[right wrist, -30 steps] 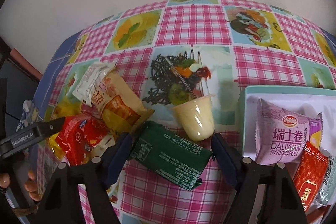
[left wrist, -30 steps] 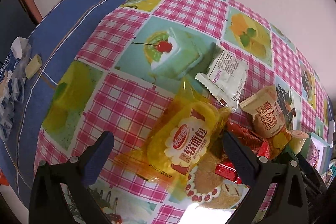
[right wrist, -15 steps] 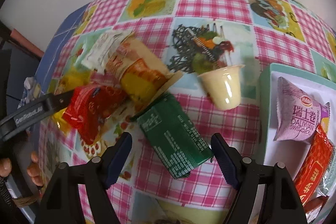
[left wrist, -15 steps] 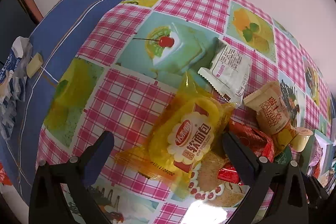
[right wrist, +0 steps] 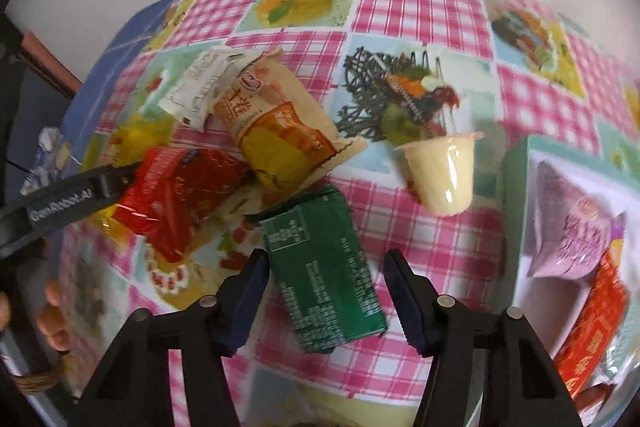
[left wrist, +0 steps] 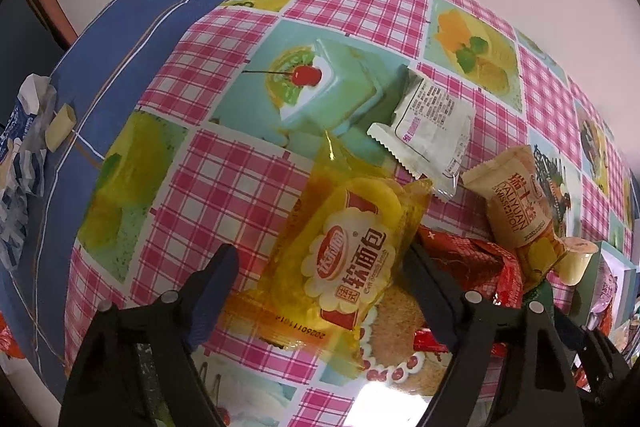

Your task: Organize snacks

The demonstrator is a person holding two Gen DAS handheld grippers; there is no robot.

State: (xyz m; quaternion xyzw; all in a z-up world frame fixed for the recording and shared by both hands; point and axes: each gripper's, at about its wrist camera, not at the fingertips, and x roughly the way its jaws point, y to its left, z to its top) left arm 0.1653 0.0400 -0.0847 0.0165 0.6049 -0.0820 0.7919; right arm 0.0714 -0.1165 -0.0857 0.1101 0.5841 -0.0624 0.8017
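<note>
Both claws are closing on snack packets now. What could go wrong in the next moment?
1. The left claw is closing around the yellow bread packet, but its right finger is against the red packet, so it may pinch both.
2. The right claw is closing on the green packet, whose far end lies under the beige Swiss roll packet; lifting may drag that.
3. The pudding cup lies tipped nearby and might roll.

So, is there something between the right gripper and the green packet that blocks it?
Nothing visible does. The green packet lies flat between the closing fingers of the right gripper; its far end touches the beige swiss roll packet.
</note>
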